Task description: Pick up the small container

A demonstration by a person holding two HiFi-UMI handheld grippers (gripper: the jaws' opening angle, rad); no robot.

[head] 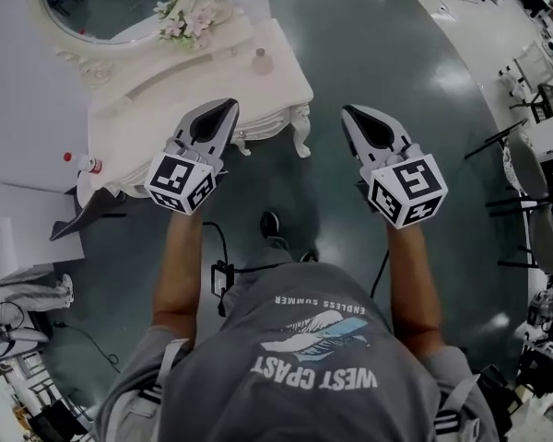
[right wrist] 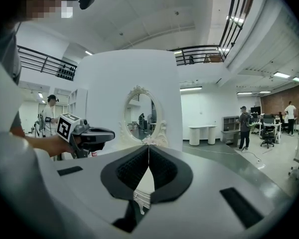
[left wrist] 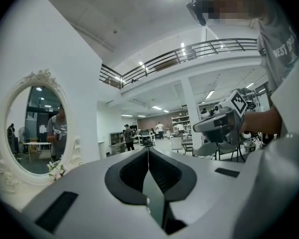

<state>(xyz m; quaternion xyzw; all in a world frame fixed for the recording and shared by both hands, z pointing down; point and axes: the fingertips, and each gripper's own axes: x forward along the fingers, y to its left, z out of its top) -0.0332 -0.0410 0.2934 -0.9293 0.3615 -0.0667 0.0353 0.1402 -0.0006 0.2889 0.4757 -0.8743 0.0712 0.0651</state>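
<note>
Furniture: a white carved dressing table (head: pixel 157 109) with curved legs stands at the upper left of the head view, against a white wall panel.
Small container: pale pink with a narrower top, the small container (head: pixel 261 61) stands upright on the tabletop near the right end. It is well apart from both grippers and nothing touches it.
Left gripper: the left gripper (head: pixel 229 105) points toward the table, and in the head view its tip overlaps the table's front edge. Its own view shows the dark pads pressed together along one thin seam, with nothing between them.
Right gripper: the right gripper (head: pixel 348 111) is held over the floor, just right of the table's corner leg, roughly level with the left one. Its jaws meet at the tip and it is empty.
Mirror: an oval mirror (head: pixel 120 3) in an ornate white frame rises at the back of the table.
Flowers: a small spray of pale pink flowers (head: pixel 182 21) sits at the mirror's lower right, left of the container.
Bottle: a little red-capped bottle (head: pixel 85 162) stands at the table's left end.
Person: bare forearms reach forward from a grey T-shirt (head: pixel 313 348), one gripper in each hand.
Floor: the glossy dark grey-green floor (head: pixel 396 63) shows ceiling-light glare, and a black cable (head: pixel 223 247) trails near the person's feet.
</note>
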